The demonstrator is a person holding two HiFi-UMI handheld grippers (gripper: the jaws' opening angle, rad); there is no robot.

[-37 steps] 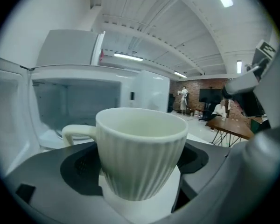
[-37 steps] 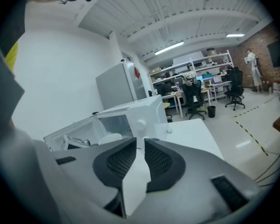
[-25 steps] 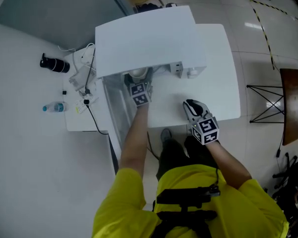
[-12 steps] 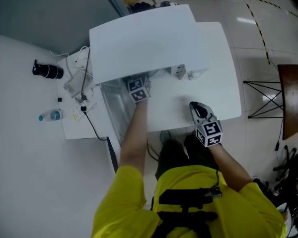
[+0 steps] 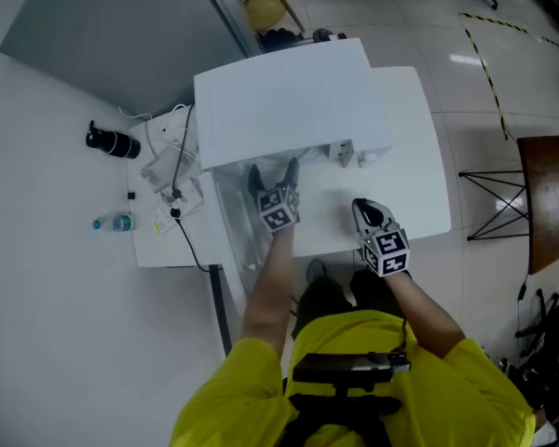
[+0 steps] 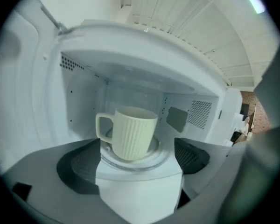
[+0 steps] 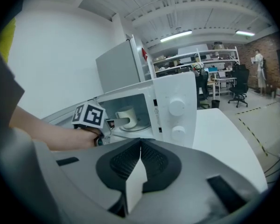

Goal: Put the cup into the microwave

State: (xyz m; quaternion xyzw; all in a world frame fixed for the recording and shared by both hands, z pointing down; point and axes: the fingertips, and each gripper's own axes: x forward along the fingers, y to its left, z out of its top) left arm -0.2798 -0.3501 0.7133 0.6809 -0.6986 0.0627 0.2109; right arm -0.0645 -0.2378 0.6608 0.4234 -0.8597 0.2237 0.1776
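Cup is sitting inside the microwave, upright near the middle of the glass turntable, handle towards the cavity's left wall. My left gripper is at the mouth of the cavity and its jaws have just been opening. They're spread wide now, pads clear of the cup, holding nothing. Right gripper is over the desk's front edge, jaws pressed together, empty.

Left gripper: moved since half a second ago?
Yes: the left gripper has backed out of the microwave toward the person; its jaws have just been opening, cup ahead, ungripped.
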